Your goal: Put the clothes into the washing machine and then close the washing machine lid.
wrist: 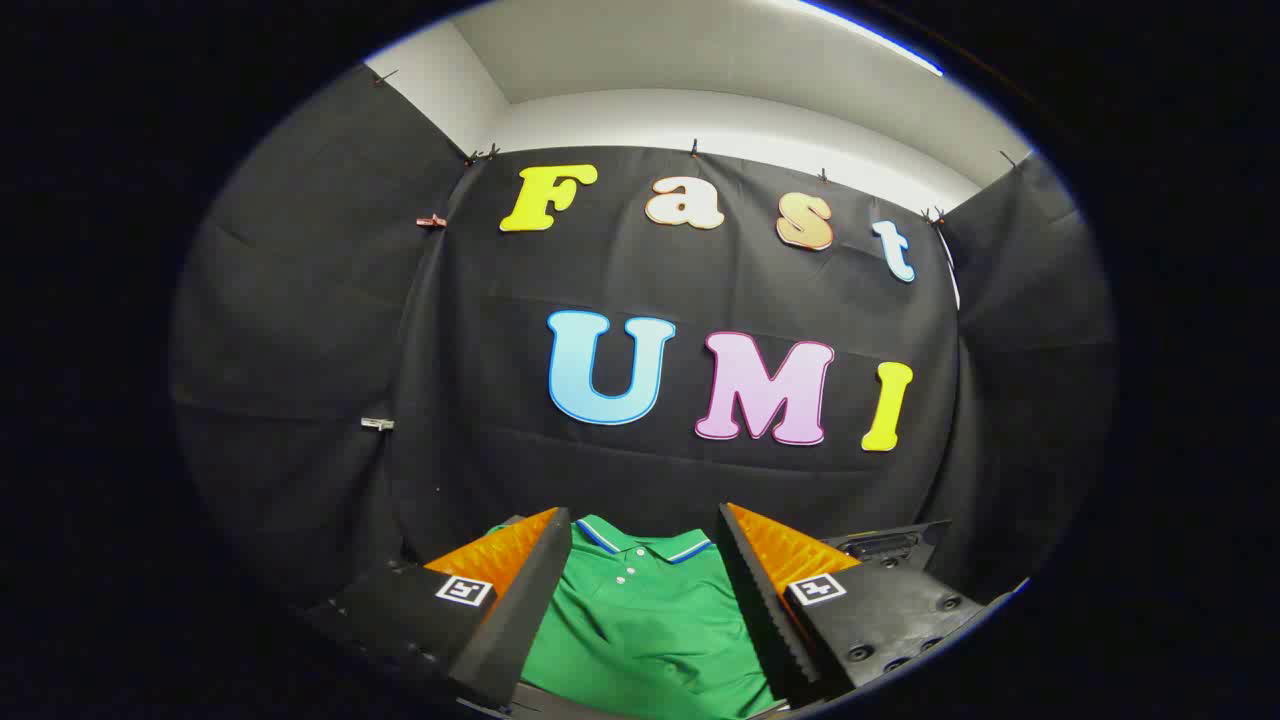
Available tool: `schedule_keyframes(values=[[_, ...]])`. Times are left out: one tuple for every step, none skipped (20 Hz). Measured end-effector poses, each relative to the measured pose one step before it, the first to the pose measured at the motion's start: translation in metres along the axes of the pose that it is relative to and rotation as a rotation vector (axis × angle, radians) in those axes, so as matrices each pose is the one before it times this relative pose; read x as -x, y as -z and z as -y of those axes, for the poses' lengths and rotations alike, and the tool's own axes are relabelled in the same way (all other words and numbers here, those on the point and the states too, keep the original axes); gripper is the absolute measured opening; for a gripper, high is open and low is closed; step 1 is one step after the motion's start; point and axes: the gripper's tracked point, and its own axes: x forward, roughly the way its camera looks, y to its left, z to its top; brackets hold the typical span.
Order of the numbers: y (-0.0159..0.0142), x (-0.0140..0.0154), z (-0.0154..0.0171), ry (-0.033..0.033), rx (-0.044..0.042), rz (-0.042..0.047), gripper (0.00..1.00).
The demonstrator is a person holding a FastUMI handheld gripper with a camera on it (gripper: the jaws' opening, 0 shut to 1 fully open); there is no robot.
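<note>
Gripper (645, 525) is wide open w/ nothing held; the green polo shirt (640, 620) lies flat at 6 o'clock, seen between the fingers and below them, collar toward 12. Risk: pinching only the top layer so it unfolds or slips, esp. if the descent is shallow. Room overhead is open; booth wall (480, 400) closes off 12, a dark panel (885, 545) sits near 4.

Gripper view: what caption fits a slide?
Open gripper poised above a folded green polo shirt, seen between its fingers.
</note>
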Motion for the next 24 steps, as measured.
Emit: schedule_keyframes(values=[[0.00053,-0.00059,0.00227,0.00413,-0.0014,-0.00085,0.9],[0.00048,-0.00148,0.00078,0.00324,-0.00242,-0.00223,0.89],[0.00072,-0.00076,0.00199,0.0053,-0.0051,-0.00132,0.89],[0.00059,-0.0001,0.00101,0.0026,-0.00556,-0.00129,0.88],[-0.00025,0.00034,0.00035,0.00344,-0.00051,-0.00126,0.88],[-0.00002,0.00005,0.00035,0.0006,0.00002,-0.00017,0.88],[-0.00036,0.00015,0.00058,0.00536,-0.00067,0.00084,0.89],[-0.00004,-0.00127,-0.00018,-0.00558,-0.01426,0.00097,0.91],[-0.00101,0.0004,-0.00185,-0.00169,-0.0136,0.00099,0.94],[-0.00121,0.002,0.00016,-0.00056,-0.00881,0.00408,0.94],[-0.00319,0.00011,0.00025,0.00091,-0.00363,0.00541,0.95],[-0.00116,0.00013,0.00071,0.00466,0.00389,0.0051,0.95],[-0.00045,-0.0002,0.00044,0.00056,0.00363,0.00127,0.95],[0.0013,-0.0005,-0.00217,-0.0062,-0.00102,-0.0013,0.95],[0.00015,-0.0001,-0.00256,-0.00502,-0.00511,-0.00065,0.96],[0.00021,0.00007,0.0023,0.00764,-0.00129,0.0029,0.99],[-0.00193,-0.00066,0.00322,0.0098,0.00463,0.00481,0.99],[-0.00075,-0.00148,0.0008,0.00407,0.00421,0.00246,0.98],[0.00006,-0.00081,-0.00171,-0.00277,-0.00017,-0.00115,0.98],[0.00245,-0.00017,-0.00125,-0.00208,-0.00279,-0.00419,0.98],[0.00123,-0.00086,-0.00172,-0.00505,-0.0036,-0.00558,0.98],[0.00228,-0.00231,-0.00336,-0.01144,-0.00312,-0.00903,0.98],[0.00245,-0.00183,-0.00199,-0.00751,0.0003,-0.01187,0.98],[0.00273,-0.00309,-0.00085,-0.00676,0.00245,-0.01263,0.97]])
